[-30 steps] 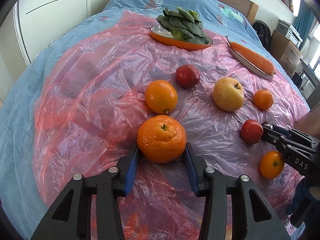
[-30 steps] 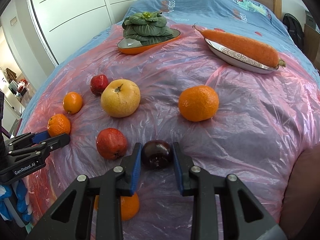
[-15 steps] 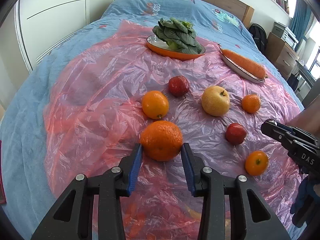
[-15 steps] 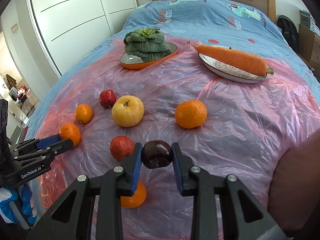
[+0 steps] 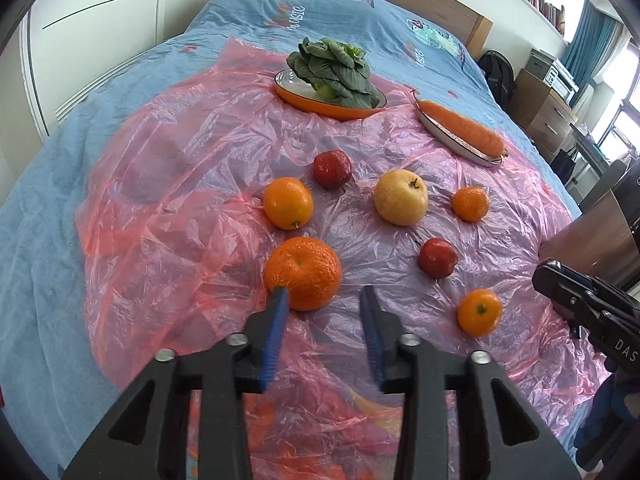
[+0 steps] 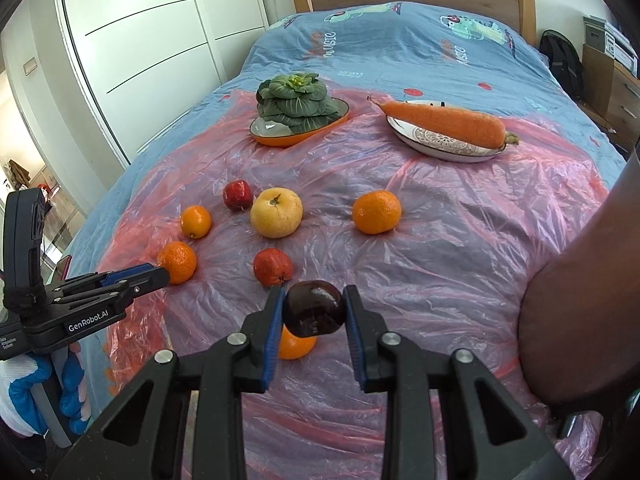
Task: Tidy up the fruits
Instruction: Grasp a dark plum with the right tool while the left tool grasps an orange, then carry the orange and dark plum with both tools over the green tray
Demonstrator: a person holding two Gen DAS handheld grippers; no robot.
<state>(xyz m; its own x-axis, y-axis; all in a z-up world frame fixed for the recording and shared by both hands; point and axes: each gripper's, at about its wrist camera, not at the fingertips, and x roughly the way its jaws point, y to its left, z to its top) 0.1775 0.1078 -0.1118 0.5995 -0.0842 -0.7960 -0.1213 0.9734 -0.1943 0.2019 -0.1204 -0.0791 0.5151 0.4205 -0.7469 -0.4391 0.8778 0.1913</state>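
Observation:
My left gripper [image 5: 323, 300] is open just behind a big bumpy orange [image 5: 303, 273] that lies on the pink plastic sheet [image 5: 172, 184]; its left finger touches the fruit. My right gripper [image 6: 313, 306] is shut on a dark purple plum [image 6: 314, 309], held above the sheet. On the sheet lie a smooth orange [image 5: 288, 203], two red fruits [image 5: 332, 163] [image 5: 437, 258], a yellow apple [image 5: 401, 197], a small mandarin [image 5: 471, 204] and another small orange [image 5: 479, 312]. The left gripper shows in the right wrist view [image 6: 160, 276].
An orange dish [image 5: 320, 104] with a leafy green vegetable [image 5: 334, 70] and a white plate [image 6: 440, 148] with a carrot [image 6: 444, 124] stand at the back of the sheet. White wardrobe doors [image 6: 140, 40] are on the left, drawers [image 5: 548, 104] on the right.
My left gripper has opened, let go of the big orange and drawn back. My right gripper has lifted the plum higher above the sheet.

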